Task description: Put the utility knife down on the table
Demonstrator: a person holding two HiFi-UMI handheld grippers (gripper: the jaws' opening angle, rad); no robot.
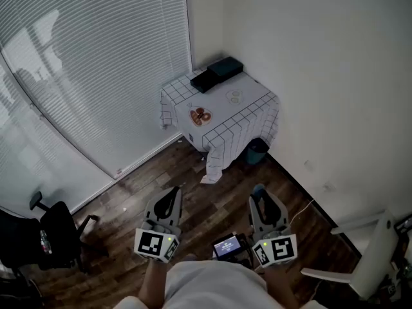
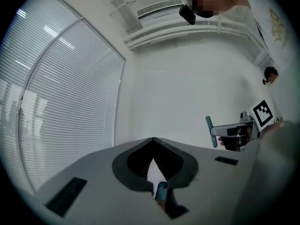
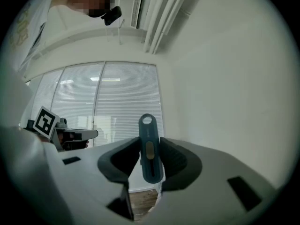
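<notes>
A blue utility knife [image 3: 149,156] stands upright between the dark pads of my right gripper [image 3: 150,143], which is shut on it. In the head view only the knife's tip [image 1: 257,190] pokes past the right gripper [image 1: 261,197]. My left gripper [image 1: 174,192] is held level beside it, its jaws closed to a point with nothing in them; its own view shows the left gripper [image 2: 153,142] the same way. The table [image 1: 241,118], draped in a white checked cloth, stands in the far corner, well ahead of both grippers.
Two black boxes [image 1: 215,74], a plate with food [image 1: 200,115] and a small plate [image 1: 234,96] lie on the table. A blue bin [image 1: 257,150] sits under it. A black office chair [image 1: 55,234] stands left, a white frame [image 1: 373,256] right. Wooden floor lies between.
</notes>
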